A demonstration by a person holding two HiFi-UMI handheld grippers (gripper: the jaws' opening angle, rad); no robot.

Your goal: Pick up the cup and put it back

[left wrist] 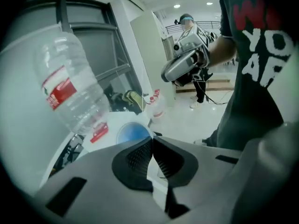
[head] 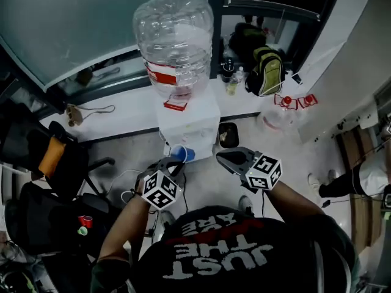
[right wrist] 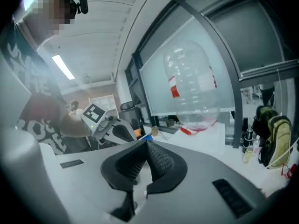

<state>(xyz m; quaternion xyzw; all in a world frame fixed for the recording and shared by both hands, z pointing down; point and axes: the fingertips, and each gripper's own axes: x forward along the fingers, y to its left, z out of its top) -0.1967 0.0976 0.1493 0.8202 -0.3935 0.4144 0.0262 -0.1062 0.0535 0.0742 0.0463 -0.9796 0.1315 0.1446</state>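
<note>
Head view: the left gripper has its fingertips right at the blue cup. The cup stands just beyond them, against the front of the white dispenser. The right gripper is to the right of the cup, apart from it, with its tips pointing toward the dispenser. The clear bottle stands upside down on top, well above both pairs of fingers.

Left gripper view: the left gripper has its fingers pressed together at the tips, with nothing between them. The cup shows its open blue mouth just past the left fingertip, slightly to that side and not inside the grip. The bottle leans up and to the left of the fingers. The right gripper is above and beyond them, off to the right, and is not touching anything.

Right gripper view: the right gripper also has its fingers closed tip to tip and empty. Just over the tips a sliver of the cup shows. The left gripper is beside that sliver, to the left. The bottle is ahead and above the fingers, and a backpack is far off to their right.
</note>
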